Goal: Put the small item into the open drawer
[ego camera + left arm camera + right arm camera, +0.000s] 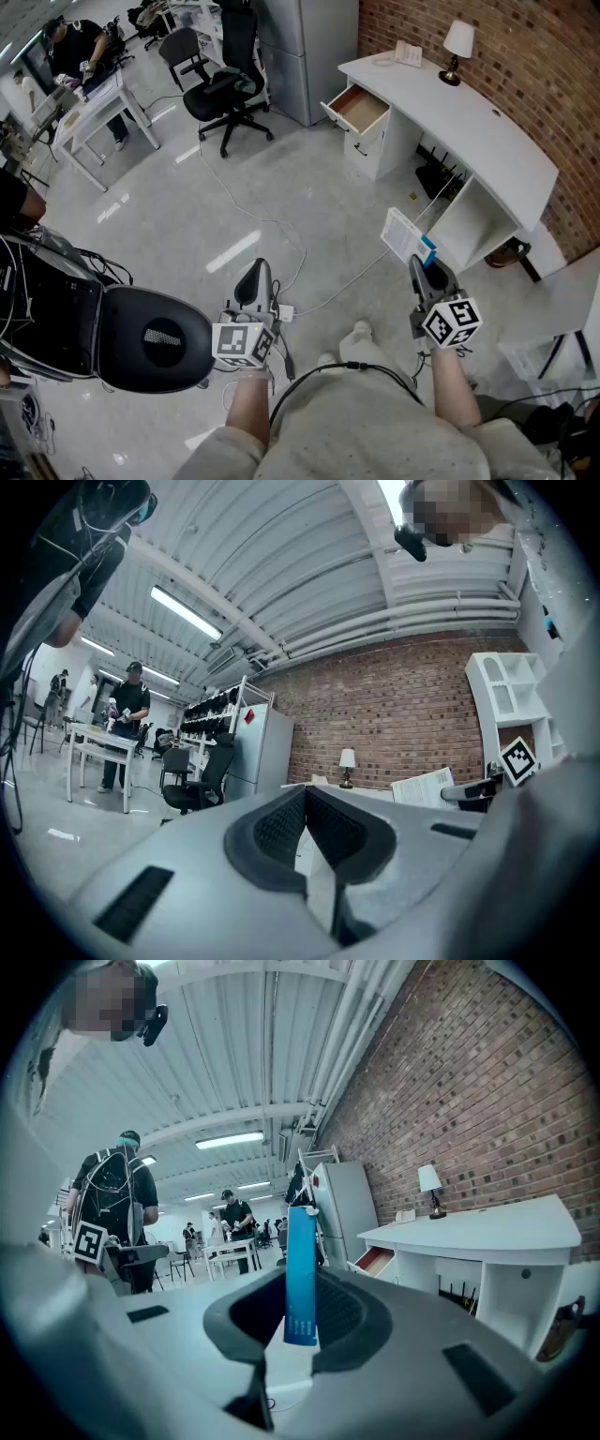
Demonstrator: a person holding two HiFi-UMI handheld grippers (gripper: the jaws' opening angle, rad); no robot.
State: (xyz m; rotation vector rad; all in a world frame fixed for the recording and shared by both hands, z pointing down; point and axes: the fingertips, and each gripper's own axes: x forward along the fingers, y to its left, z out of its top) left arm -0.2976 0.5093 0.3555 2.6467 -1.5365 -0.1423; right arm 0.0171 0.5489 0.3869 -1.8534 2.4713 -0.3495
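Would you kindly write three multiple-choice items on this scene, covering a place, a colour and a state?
1. Where is the open wood-lined drawer?
A in the white curved desk
B in a wooden wardrobe
C in a kitchen counter

2. What colour is the narrow edge of the flat white-and-blue packet?
A red
B blue
C green

3. The right claw is:
A open and empty
B out of sight
C shut on the packet

Answers:
1 A, the drawer juts from the desk's end.
2 B, the right gripper view shows that edge blue.
3 C, its jaws clamp the packet upright.
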